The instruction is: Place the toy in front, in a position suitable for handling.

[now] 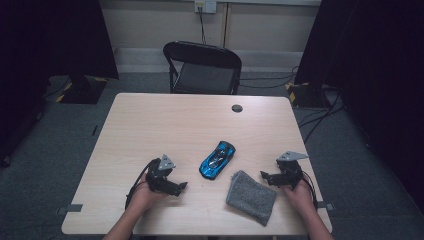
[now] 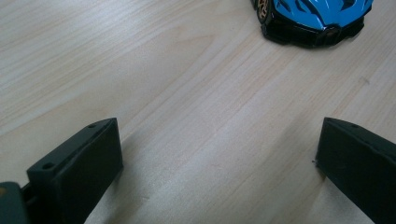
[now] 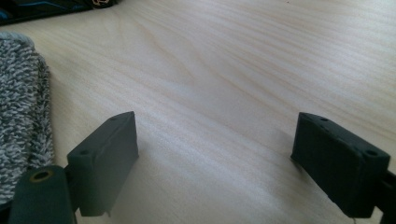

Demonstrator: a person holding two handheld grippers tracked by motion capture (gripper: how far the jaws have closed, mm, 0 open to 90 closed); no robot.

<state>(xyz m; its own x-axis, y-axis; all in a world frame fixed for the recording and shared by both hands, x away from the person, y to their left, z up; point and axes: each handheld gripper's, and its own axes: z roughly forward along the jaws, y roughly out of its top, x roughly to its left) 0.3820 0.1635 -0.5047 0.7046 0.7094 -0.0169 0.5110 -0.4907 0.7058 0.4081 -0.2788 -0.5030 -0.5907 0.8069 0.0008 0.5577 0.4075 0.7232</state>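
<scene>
Left gripper [image 1: 181, 186] low over the table's near left, jaws wide apart, nothing between them; bare wood under them in the left gripper view. Right gripper [image 1: 263, 175] at near right, jaws likewise spread and empty.

Toy car [image 1: 217, 159], blue and black, sits between the two grippers, slightly farther out, its nose showing at the top of the left gripper view [image 2: 314, 21]. Grey cloth [image 1: 251, 196] lies just beside the right gripper, touching neither jaw as far as can be told.

Table [image 1: 170, 120]: pale wood grain, a dark round cap [image 1: 237, 108] near the far edge. Beyond it a black folding chair [image 1: 202, 67], grey carpet, cables, a wall socket [image 1: 205, 6], black drapes either side. No writing readable.
</scene>
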